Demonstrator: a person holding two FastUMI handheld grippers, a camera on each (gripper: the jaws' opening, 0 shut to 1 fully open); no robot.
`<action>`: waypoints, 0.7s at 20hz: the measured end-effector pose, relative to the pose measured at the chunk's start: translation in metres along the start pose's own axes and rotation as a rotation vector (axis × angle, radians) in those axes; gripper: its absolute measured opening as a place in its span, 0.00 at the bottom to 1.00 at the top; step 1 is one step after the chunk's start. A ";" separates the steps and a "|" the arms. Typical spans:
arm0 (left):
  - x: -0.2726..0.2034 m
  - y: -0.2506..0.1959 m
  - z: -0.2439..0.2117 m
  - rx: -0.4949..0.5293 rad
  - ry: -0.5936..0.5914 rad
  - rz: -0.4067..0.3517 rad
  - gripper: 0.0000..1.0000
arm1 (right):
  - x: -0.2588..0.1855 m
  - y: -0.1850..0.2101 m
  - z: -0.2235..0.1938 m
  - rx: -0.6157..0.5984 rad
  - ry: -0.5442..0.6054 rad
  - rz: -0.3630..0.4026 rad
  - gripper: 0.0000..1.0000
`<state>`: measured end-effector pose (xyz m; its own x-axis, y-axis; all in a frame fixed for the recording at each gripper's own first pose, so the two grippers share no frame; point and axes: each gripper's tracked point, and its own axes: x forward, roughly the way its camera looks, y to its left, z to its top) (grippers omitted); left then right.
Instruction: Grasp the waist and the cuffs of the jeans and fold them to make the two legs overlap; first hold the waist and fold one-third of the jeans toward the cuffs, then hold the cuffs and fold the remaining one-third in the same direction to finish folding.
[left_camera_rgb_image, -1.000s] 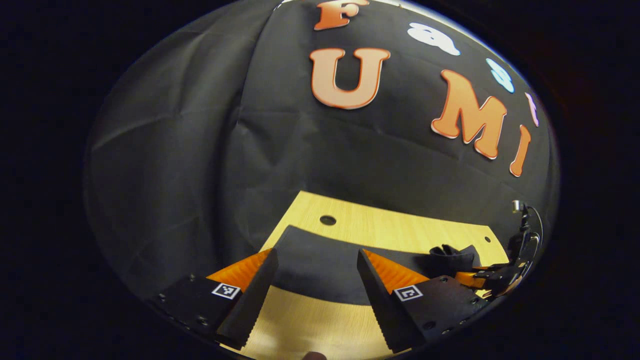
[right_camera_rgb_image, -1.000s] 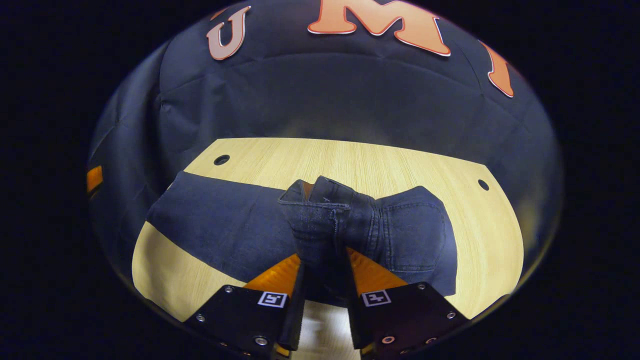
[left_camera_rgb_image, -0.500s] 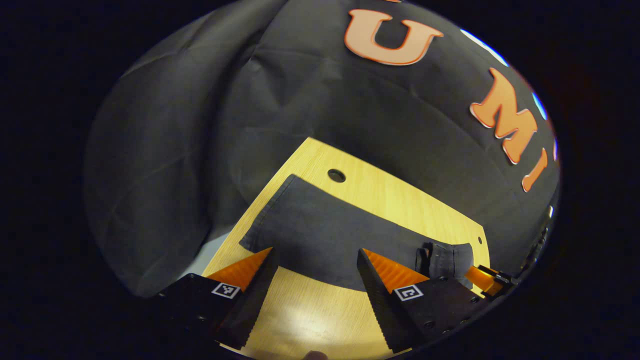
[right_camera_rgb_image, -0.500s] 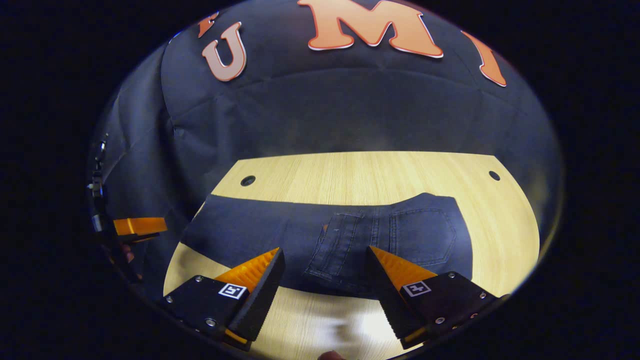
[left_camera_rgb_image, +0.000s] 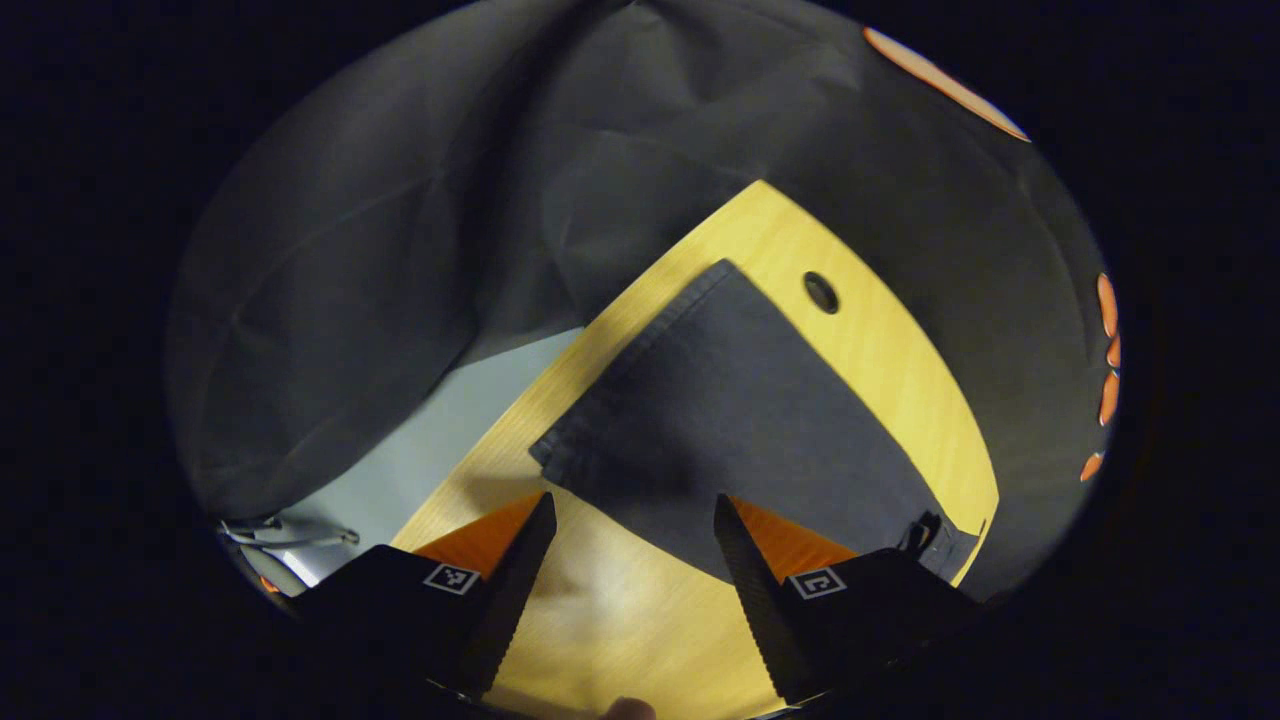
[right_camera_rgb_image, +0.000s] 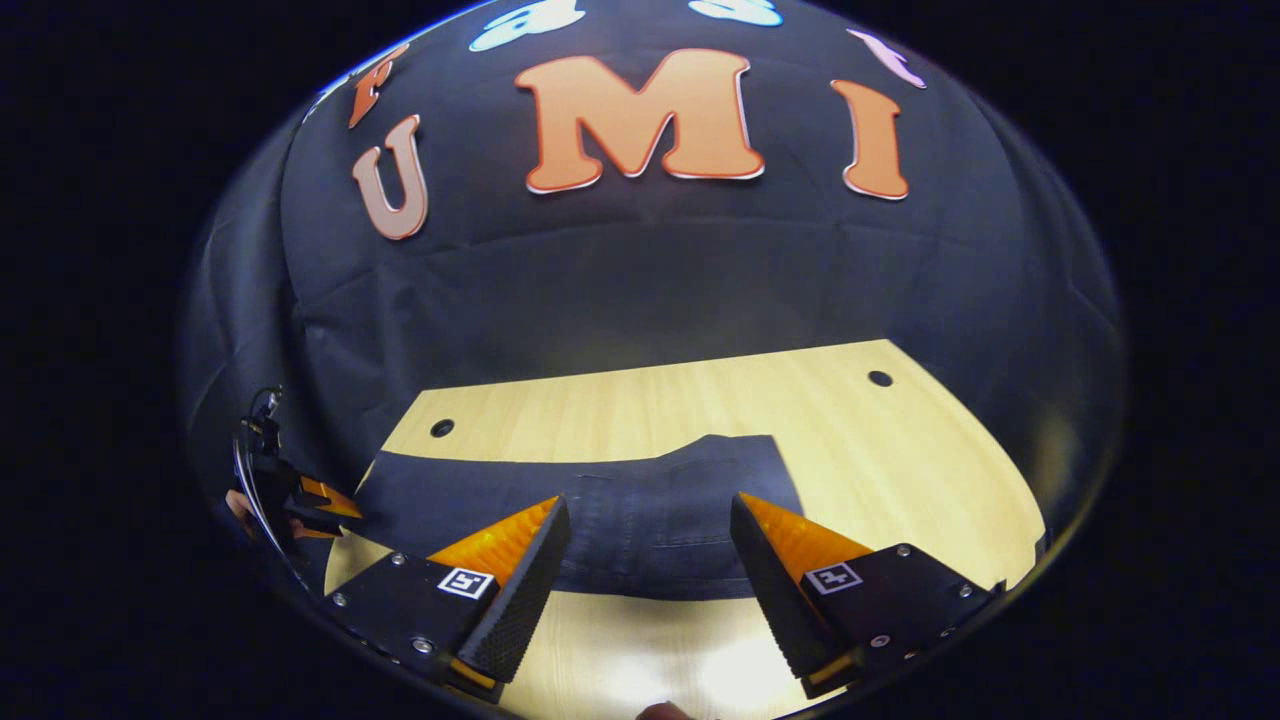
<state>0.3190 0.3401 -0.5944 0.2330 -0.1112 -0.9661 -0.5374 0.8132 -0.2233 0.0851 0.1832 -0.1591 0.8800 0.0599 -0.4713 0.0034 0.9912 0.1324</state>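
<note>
A: Item one?
B: Dark blue denim jeans (right_camera_rgb_image: 640, 515), lying flat, partly folded, on the pale wooden table (right_camera_rgb_image: 900, 450).
A: Grippers?
B: Left gripper (left_camera_rgb_image: 630, 545): fingers apart, near the cuff end. Right gripper (right_camera_rgb_image: 648, 545): fingers apart, holding nothing, near the folded waist.

Bare pale wooden surface (right_camera_rgb_image: 900, 450) lies open beyond and right of the flat dark denim jeans (right_camera_rgb_image: 650, 520). Its near strip is open too. The black cloth booth wall (right_camera_rgb_image: 650, 280) closes the far edge.
</note>
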 end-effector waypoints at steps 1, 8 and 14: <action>0.004 0.004 -0.003 -0.009 0.021 0.033 0.96 | -0.006 -0.008 0.001 0.011 -0.008 -0.015 0.97; 0.007 0.016 0.006 0.029 0.062 0.270 0.95 | -0.035 -0.045 -0.011 0.024 -0.014 -0.098 0.98; 0.015 -0.004 0.016 0.022 0.004 0.188 0.67 | -0.047 -0.061 -0.013 0.075 -0.027 -0.126 0.97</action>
<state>0.3373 0.3439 -0.6055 0.1269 0.0413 -0.9911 -0.5529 0.8324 -0.0361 0.0375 0.1215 -0.1569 0.8829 -0.0689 -0.4644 0.1494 0.9790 0.1387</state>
